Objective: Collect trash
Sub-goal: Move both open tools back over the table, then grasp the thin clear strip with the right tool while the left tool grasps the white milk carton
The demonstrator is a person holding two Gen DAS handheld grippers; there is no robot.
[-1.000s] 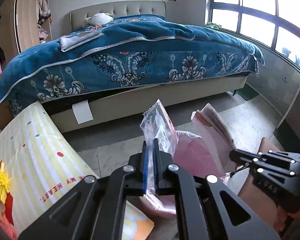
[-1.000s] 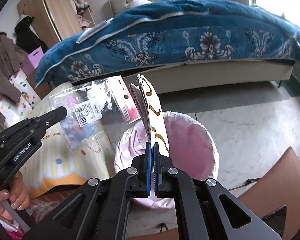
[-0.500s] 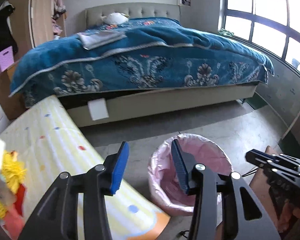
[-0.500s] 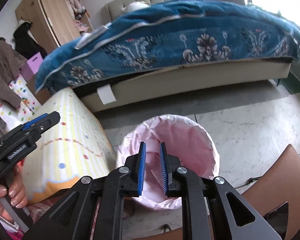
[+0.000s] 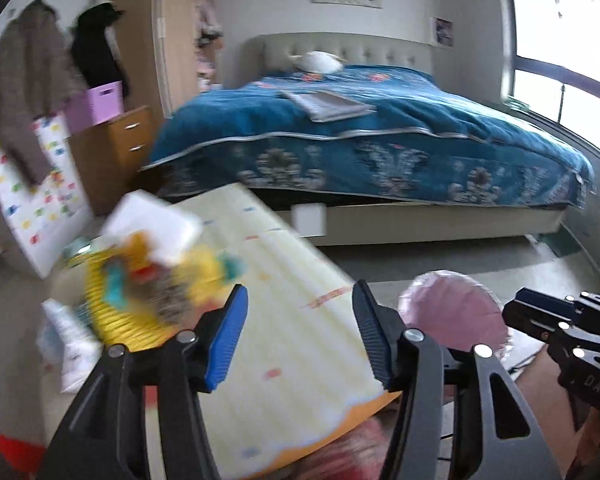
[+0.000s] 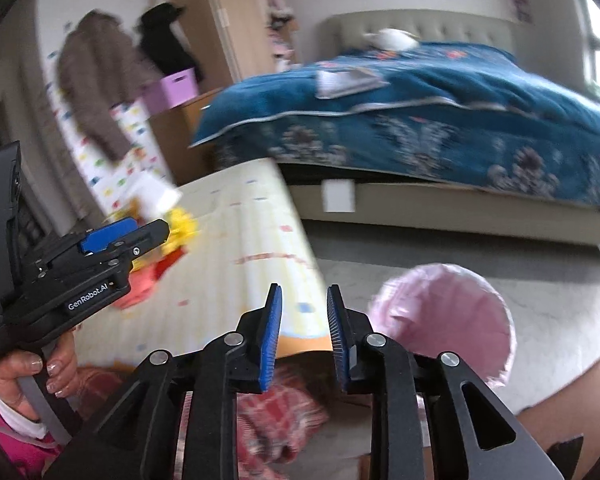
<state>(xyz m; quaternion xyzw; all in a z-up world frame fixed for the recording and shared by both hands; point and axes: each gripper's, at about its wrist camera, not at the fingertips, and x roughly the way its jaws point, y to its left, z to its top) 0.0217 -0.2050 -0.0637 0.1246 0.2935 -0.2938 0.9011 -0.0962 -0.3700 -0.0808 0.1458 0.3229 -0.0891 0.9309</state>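
Note:
My left gripper (image 5: pixel 298 336) hangs over the yellow striped tablecloth (image 5: pixel 292 280). Its jaws are opening and nothing is between them. Blurred trash lies on the cloth to the left: a yellow and multicoloured heap (image 5: pixel 148 284) with a white paper (image 5: pixel 152 216) on top. The bin with the pink liner (image 5: pixel 452 312) stands on the floor to the right. My right gripper (image 6: pixel 302 328) is above the table's near edge, left of the bin (image 6: pixel 448 312). Its jaws are opening too, narrower, with nothing in them. A hand (image 6: pixel 32 364) holds the left gripper (image 6: pixel 140 236) by the yellow heap (image 6: pixel 182 226).
A bed with a blue patterned cover (image 5: pixel 380 140) fills the far side, with marble floor (image 6: pixel 560 280) before it. A wardrobe, hanging coats, a purple box (image 5: pixel 100 104) and a wooden drawer unit (image 5: pixel 116 152) stand at the left. Red checked fabric (image 6: pixel 280 412) lies below the right gripper.
Both grippers have let go of their wrappers over the bin and opened. Both have swung left and upward, away from the bin and over the table.

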